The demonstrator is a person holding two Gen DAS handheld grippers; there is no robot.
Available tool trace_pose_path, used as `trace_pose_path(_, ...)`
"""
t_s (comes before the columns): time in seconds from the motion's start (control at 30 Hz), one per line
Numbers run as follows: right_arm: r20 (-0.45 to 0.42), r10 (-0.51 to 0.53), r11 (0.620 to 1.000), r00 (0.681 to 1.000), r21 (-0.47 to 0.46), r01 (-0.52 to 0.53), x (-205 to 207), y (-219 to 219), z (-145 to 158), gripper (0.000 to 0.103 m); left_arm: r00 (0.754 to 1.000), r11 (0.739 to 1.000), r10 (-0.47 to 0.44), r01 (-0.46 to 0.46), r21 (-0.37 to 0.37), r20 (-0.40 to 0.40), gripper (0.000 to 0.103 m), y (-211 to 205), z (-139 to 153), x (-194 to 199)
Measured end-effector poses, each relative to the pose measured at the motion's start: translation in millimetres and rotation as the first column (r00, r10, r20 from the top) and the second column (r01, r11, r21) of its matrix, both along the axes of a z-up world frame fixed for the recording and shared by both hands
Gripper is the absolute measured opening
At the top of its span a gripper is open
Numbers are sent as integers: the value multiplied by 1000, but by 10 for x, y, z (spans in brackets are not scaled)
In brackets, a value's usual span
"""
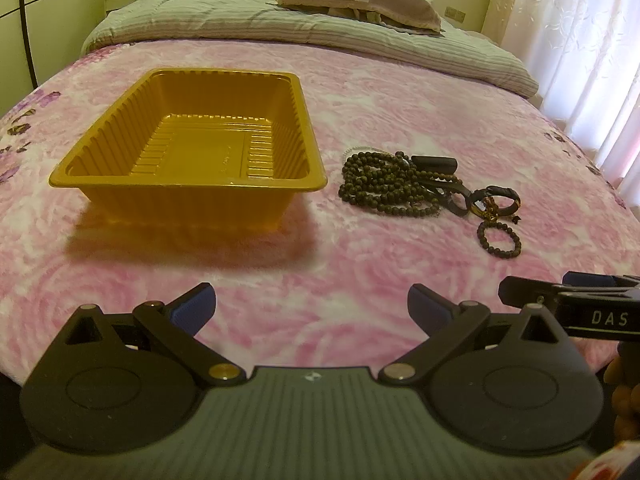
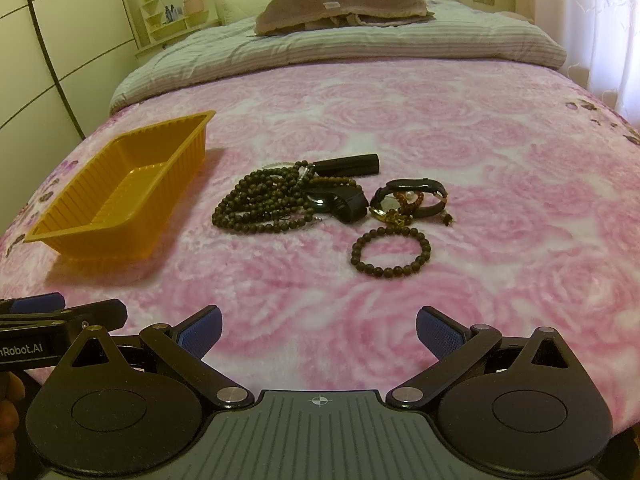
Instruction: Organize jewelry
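Observation:
A yellow ribbed plastic tray (image 1: 120, 136) (image 2: 64, 216) stands empty on the pink rose-patterned blanket. To its right lies a heap of jewelry: a long dark bead necklace (image 1: 376, 184) (image 2: 256, 204), a black case (image 2: 348, 165), black straps (image 2: 348, 204), a watch with gold parts (image 2: 404, 200) (image 1: 494, 200), and a small bead bracelet (image 2: 390, 253) (image 1: 500, 238) lying apart at the front. My left gripper (image 1: 312, 308) is open, low in front of the tray. My right gripper (image 2: 318, 328) is open, just short of the bracelet. Nothing is between either pair of fingers.
The blanket (image 2: 440, 120) covers a bed; a striped quilt (image 2: 360, 44) and stacked pillows (image 2: 344, 0) lie at the far end. A wardrobe (image 2: 60, 32) stands left, curtains (image 2: 592, 20) right. Each gripper shows at the edge of the other's view, side by side.

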State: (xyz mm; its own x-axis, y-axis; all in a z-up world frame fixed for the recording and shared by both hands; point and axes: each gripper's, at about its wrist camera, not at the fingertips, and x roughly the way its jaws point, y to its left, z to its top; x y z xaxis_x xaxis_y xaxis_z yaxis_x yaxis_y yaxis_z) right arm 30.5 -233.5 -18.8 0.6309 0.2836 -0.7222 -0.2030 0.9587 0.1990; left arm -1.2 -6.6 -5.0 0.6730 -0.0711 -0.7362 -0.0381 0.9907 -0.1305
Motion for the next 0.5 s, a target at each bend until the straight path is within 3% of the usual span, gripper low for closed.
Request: trace_pose_path(0.5, -3, 0, 1000, 1000, 2, 0, 2, 0, -12, 103, 1000, 1000, -1, 1, -5, -2, 101, 7, -11, 0)
